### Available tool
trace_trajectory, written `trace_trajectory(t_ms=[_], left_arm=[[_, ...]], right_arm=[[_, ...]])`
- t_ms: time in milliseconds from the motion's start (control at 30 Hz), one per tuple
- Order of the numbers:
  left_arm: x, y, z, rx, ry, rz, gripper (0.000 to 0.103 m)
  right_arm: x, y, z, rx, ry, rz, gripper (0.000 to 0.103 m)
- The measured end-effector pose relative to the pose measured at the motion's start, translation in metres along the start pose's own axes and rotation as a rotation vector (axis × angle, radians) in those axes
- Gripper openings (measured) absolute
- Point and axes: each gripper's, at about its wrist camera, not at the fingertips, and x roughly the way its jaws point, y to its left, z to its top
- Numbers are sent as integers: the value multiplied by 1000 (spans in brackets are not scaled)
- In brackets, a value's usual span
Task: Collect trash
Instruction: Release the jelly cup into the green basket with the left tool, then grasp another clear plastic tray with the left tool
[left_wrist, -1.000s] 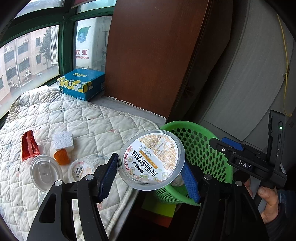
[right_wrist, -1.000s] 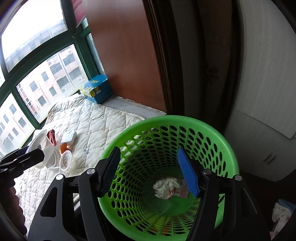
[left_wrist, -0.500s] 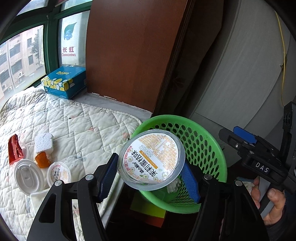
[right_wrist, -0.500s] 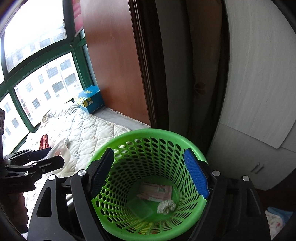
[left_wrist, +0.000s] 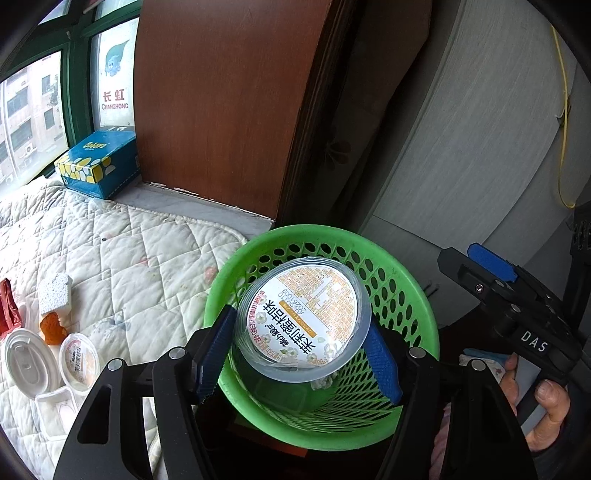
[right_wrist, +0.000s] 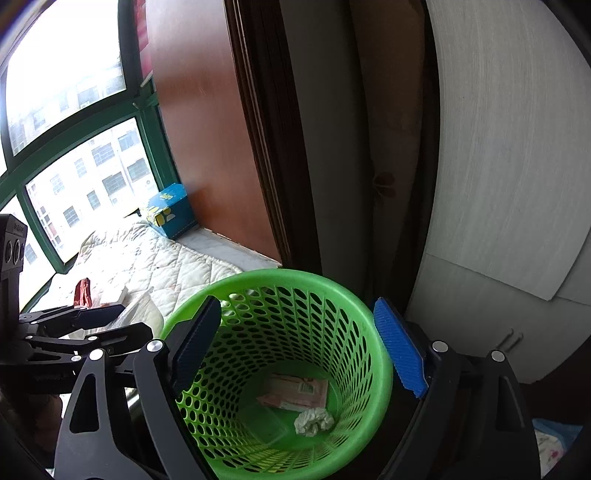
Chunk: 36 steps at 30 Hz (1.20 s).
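Left view: left gripper (left_wrist: 301, 349) jaws squeeze a clear cup (left_wrist: 303, 319) over the green basket (left_wrist: 424, 332).
Bed: more trash near its left edge.
Right view: right gripper (right_wrist: 301, 349) jaws wide apart, holding nothing, above the basket (right_wrist: 384, 369); paper ball (right_wrist: 314, 421) lies inside.

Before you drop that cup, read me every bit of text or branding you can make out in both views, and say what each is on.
"长虹 CHANGHONG": sign outside the window.
"DAS": body of the right gripper.
"20261009": label on the plastic cup, held by the left gripper over the green basket; its large Chinese characters appear upside down, unreadable.
Blue tissue box: brand blurred.
Small lidded cup: print too small.
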Motion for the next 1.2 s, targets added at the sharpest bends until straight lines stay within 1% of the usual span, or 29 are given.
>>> trace_trajectory(t_ms=[100, 133, 300, 433, 700, 867, 933, 1000, 1067, 1133, 1200], left_arm=[[5, -2, 3, -11, 1, -8, 73], [8, -1, 5, -15, 1, -12, 74], [9, 4, 9, -27, -6, 2, 75], [3, 17, 8, -48, -18, 32, 75], [-18, 54, -7, -108, -32, 124, 75], [-36, 84, -24, -148, -36, 213, 76], [-42, 97, -34, -170, -29, 255, 80], [-47, 112, -44, -195, -21, 294, 80], [-52, 128, -55, -225, -13, 334, 85], [-56, 147, -67, -259, -4, 363, 92], [-58, 163, -78, -285, 16, 383, 94]], right_arm=[[2, -5, 0, 3, 4, 0, 84], [2, -6, 0, 3, 5, -1, 84], [7, -10, 0, 12, 12, 8, 85], [11, -7, 0, 6, 19, 25, 85], [17, 16, -5, -25, 35, 78, 86], [20, 38, -7, -40, 35, 119, 88], [21, 47, -9, -46, 41, 139, 89], [22, 57, -10, -57, 47, 158, 89], [24, 67, -11, -70, 55, 174, 89], [25, 76, -12, -83, 60, 187, 89], [26, 85, -12, -93, 65, 202, 89]])
